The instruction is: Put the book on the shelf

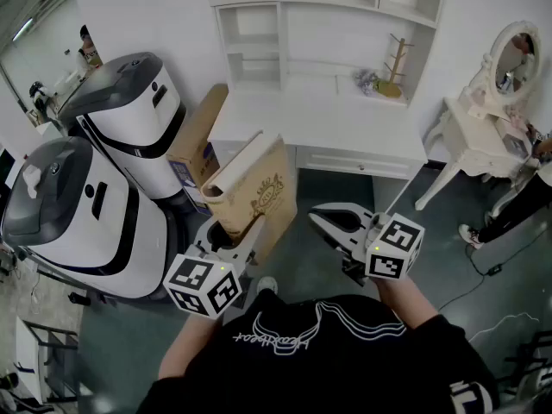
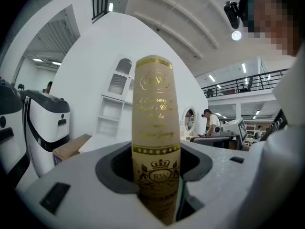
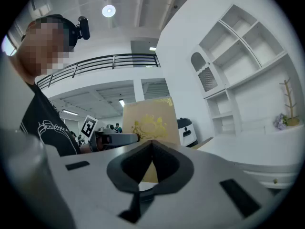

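**Head view.** Shows book [image 1: 253, 188] upright in left gripper [image 1: 228, 233], low in front of desk [image 1: 319, 119] and well apart from shelf [image 1: 259, 41]. Picked up, then, but not yet shelved; by the look of it, leaves the whole carry forward and the placing into a compartment to do. Puts right gripper [image 1: 323, 219] just beside, to the book's right, with nothing in it. Tan hard cover, gold crest, pale page edges along the top. White painted shelf, boxy open compartments, smooth flat desk top below.

**Left gripper view.** Looks straight at the book's rounded spine [image 2: 155, 142] standing between the jaws, spread wide and pressed on its two covers. Matte cream-tan cloth or paper, gilt script and a beaded gold band, a crowned monogram lower down. Grey moulded plastic for the jaws, dark rubbery pads.

**Right gripper view.** Has the dark pads [image 3: 164, 159] closed against each other, with nothing between them. Beyond them, shows the flat tan cover with its gold emblem, and the shelf rising white at the right with an arched panel.
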Action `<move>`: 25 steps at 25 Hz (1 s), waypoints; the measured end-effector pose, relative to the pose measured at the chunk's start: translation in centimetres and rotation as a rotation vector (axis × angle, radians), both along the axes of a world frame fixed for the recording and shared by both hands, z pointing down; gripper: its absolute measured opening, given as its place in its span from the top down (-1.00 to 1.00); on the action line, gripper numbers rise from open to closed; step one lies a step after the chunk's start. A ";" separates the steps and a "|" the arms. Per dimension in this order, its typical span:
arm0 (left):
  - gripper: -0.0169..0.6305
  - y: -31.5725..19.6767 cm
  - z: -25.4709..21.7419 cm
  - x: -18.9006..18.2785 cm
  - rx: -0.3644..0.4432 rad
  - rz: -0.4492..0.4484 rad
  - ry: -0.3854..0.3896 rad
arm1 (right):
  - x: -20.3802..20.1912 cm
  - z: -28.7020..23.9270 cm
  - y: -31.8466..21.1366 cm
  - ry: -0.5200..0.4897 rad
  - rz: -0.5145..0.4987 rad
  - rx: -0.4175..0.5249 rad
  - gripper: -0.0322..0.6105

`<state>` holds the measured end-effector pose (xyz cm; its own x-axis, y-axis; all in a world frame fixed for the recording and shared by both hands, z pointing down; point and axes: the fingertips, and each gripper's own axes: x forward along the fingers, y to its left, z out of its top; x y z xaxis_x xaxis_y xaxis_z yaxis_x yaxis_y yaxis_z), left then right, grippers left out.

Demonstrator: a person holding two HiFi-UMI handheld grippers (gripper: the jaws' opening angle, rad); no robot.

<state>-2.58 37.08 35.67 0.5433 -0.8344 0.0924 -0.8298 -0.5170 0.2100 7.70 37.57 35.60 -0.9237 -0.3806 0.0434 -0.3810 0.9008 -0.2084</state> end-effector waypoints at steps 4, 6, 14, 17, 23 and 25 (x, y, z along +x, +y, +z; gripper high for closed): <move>0.30 -0.3 0.3 0.0 -0.007 0.005 0.008 | 0.0 0.5 -0.2 -0.001 0.009 -0.003 0.88; 0.30 -0.4 0.4 0.0 -0.009 0.006 0.011 | 0.1 0.6 -0.3 -0.001 0.015 -0.004 0.88; 0.30 -2.0 0.8 1.2 -0.025 0.005 0.008 | 1.5 1.3 -1.7 -0.019 0.029 -0.030 0.88; 0.30 -2.7 0.9 1.3 -0.036 0.007 0.013 | 1.6 1.7 -2.4 -0.012 0.037 -0.042 0.88; 0.30 -4.9 1.5 1.1 -0.047 0.012 0.019 | 1.5 2.5 -4.6 -0.005 0.053 -0.054 0.88; 0.30 -5.9 1.9 0.9 -0.050 0.014 0.025 | 1.2 2.9 -5.5 0.003 0.059 -0.061 0.88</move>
<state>-1.73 31.17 37.55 0.5574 -0.8216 0.1200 -0.8169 -0.5168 0.2563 8.94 32.03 38.46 -0.8996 -0.4310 0.0709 -0.4338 0.8623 -0.2613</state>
